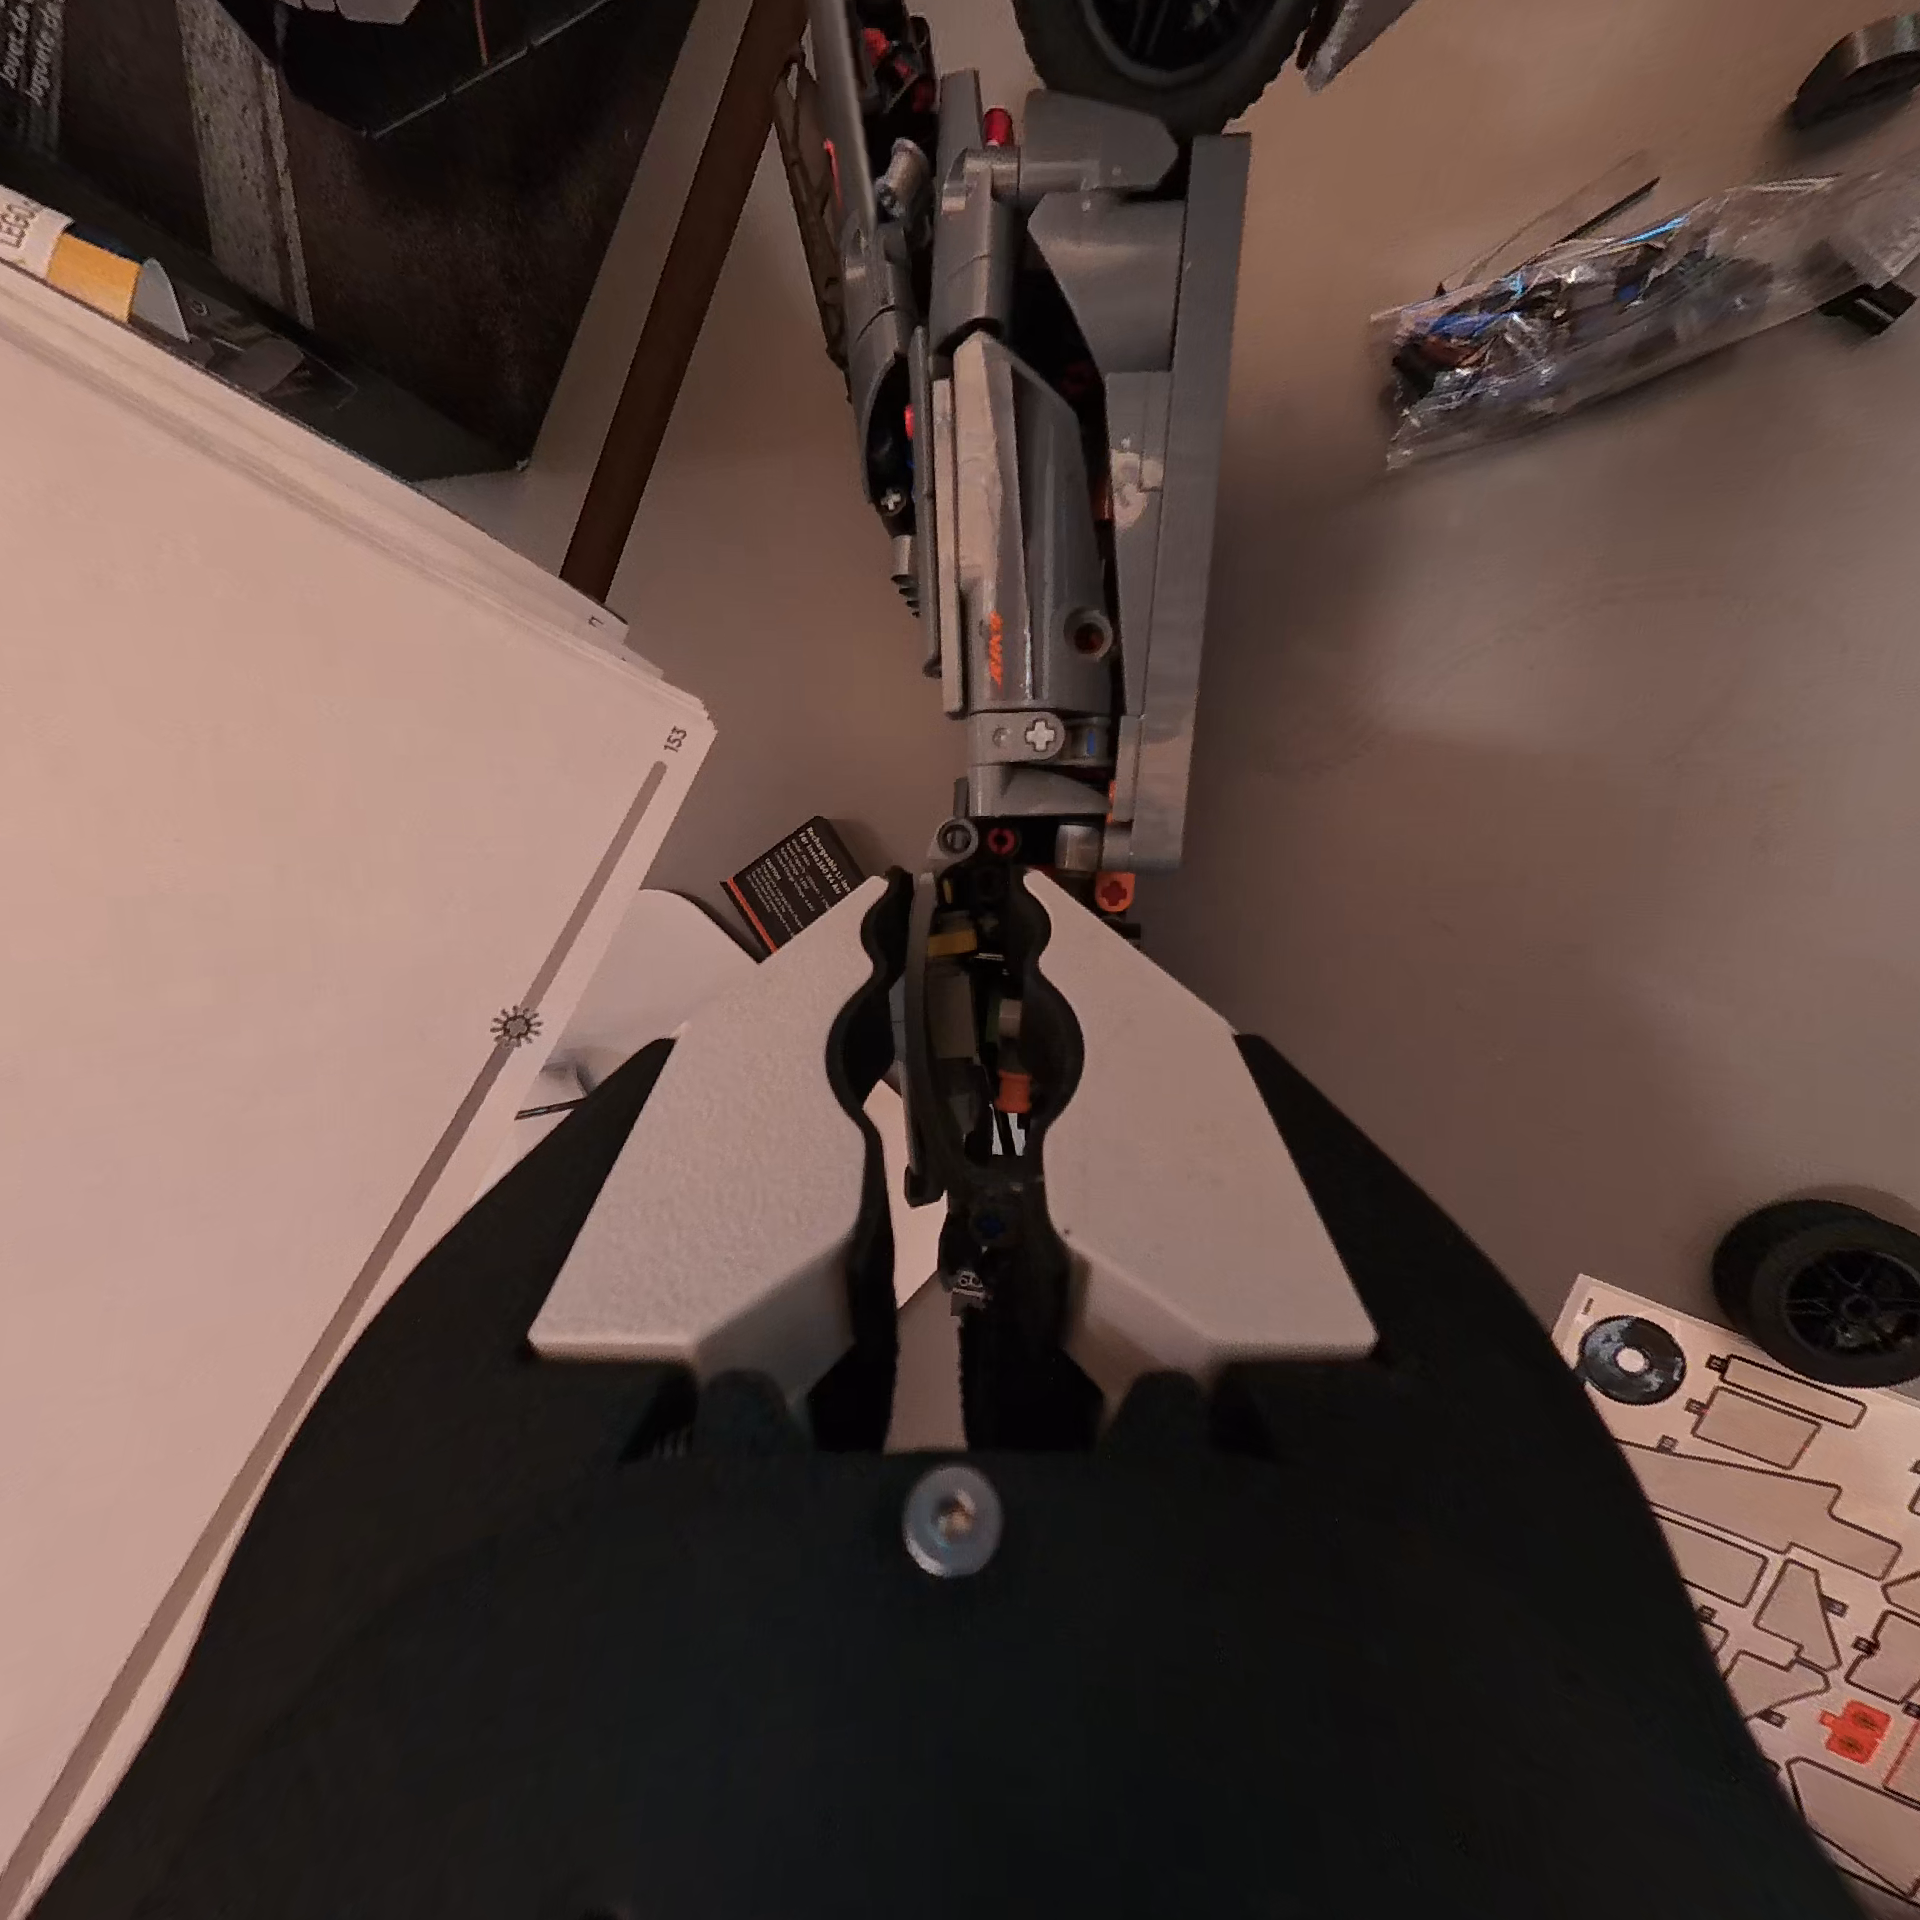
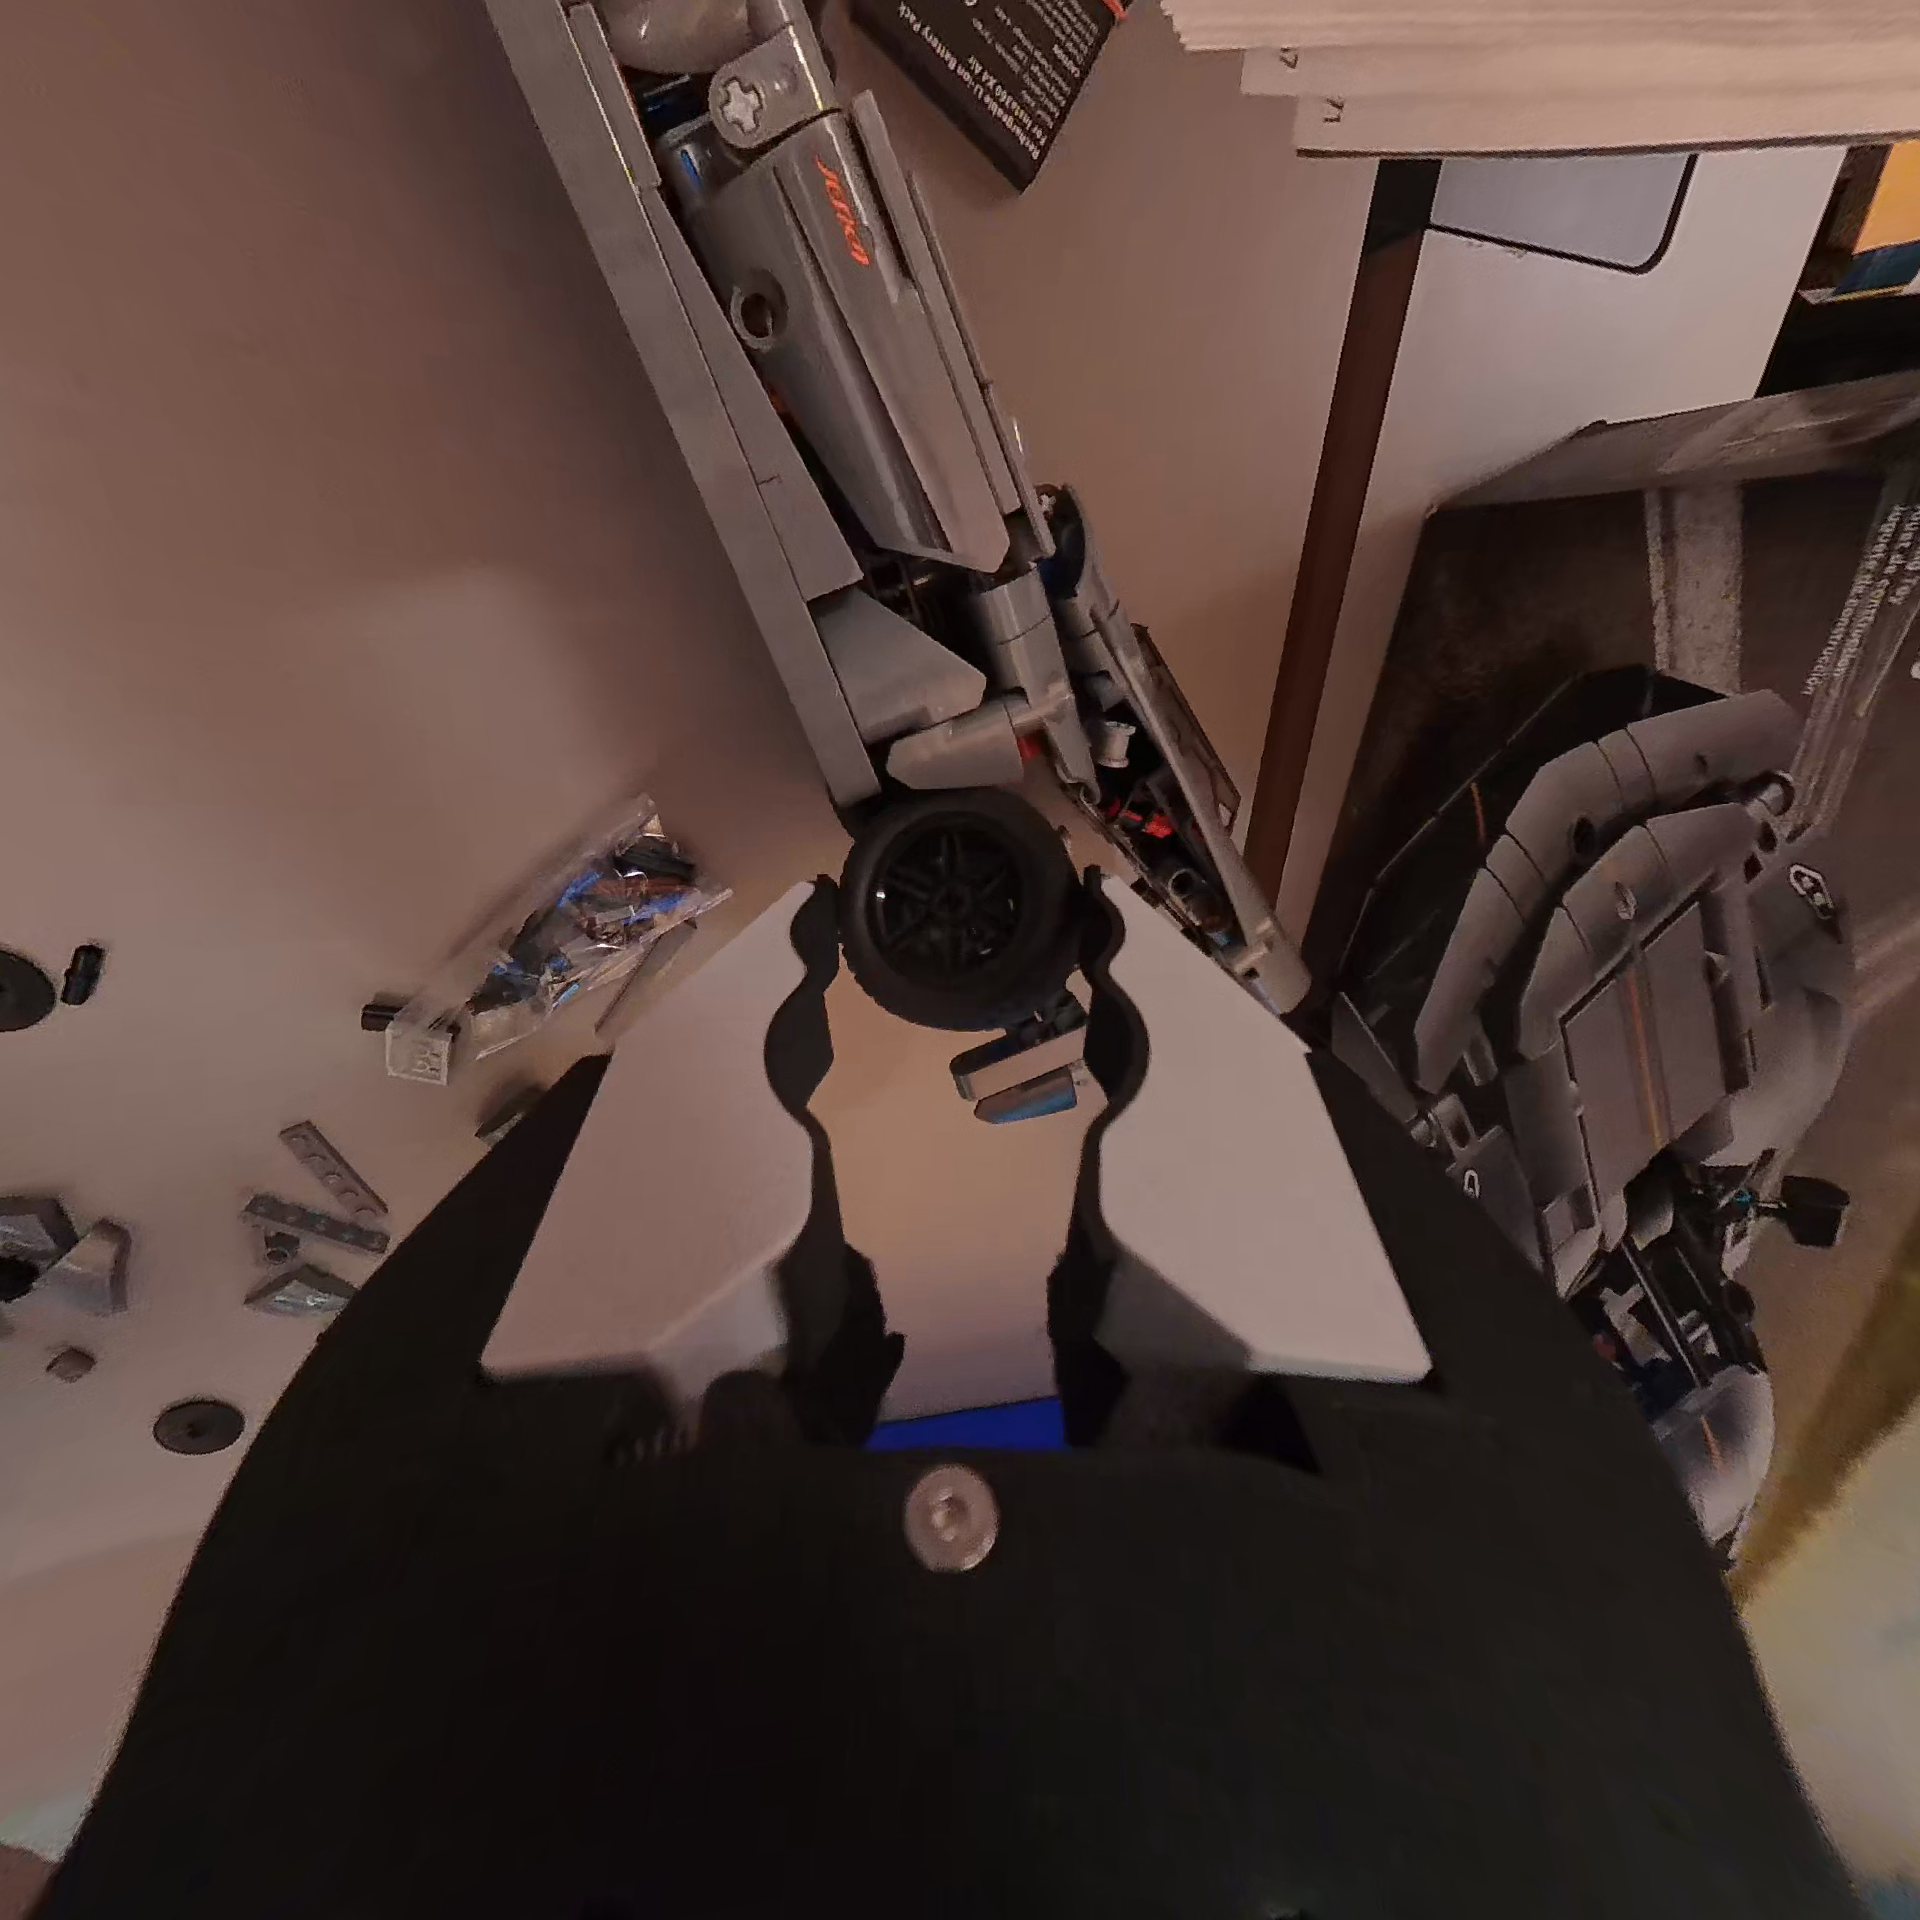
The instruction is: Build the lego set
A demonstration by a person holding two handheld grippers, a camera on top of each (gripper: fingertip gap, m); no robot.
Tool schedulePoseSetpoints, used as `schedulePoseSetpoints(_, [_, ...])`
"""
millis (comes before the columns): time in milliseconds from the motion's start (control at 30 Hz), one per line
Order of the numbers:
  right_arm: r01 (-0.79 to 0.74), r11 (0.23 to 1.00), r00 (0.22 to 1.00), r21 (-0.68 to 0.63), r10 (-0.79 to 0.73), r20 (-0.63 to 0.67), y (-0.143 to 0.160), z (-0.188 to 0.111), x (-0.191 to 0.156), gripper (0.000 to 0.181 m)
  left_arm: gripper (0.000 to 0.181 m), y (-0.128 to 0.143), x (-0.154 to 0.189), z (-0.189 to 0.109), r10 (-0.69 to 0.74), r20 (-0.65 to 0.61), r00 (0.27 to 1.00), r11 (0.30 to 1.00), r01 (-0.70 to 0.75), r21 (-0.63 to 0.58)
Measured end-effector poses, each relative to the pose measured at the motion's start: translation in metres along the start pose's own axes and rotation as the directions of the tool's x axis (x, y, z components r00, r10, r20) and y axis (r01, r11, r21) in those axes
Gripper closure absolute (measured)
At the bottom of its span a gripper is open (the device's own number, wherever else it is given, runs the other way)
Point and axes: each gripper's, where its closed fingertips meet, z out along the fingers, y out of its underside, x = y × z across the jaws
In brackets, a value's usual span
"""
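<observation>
Booklet pages (image 1: 260, 831) lie at our left, beside the grey toy car (image 1: 1049, 499) on the pale table (image 1: 1507, 831). Our left gripper (image 1: 956, 904) is clamped on the car's near end. Our right gripper (image 2: 951, 894) is spread around its black wheel (image 2: 951, 914); contact is unclear.

Two close, downward wrist views from opposite ends of grey lego car (image 1: 1049, 499) (image 2: 831, 416).

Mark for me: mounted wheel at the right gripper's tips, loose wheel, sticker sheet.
mounted wheel (image 2: 948, 914), right wrist view, on the black spoked hub.
loose wheel (image 1: 1825, 1294), left wrist view, on the rim face.
sticker sheet (image 1: 1756, 1538), left wrist view, on its printed outlines.
</observation>
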Motion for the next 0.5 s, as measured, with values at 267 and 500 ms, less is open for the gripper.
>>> schedulePoseSetpoints(267, [-0.113,0.990,0.992,0.088,0.107,0.074,0.0005,-0.0004,-0.0008,0.136,0.166,-0.0002,0.0002,0.0000,0.001,0.003,1.000,1.000,-0.001,-0.001])
schedulePoseSetpoints(500, [-0.281,0.925,0.947,0.258,0.223,0.232,-0.0017,-0.0016,-0.0004,0.137,0.166,-0.0002,0.0001,0.0000,-0.001,0.004,1.000,1.000,0.001,-0.001])
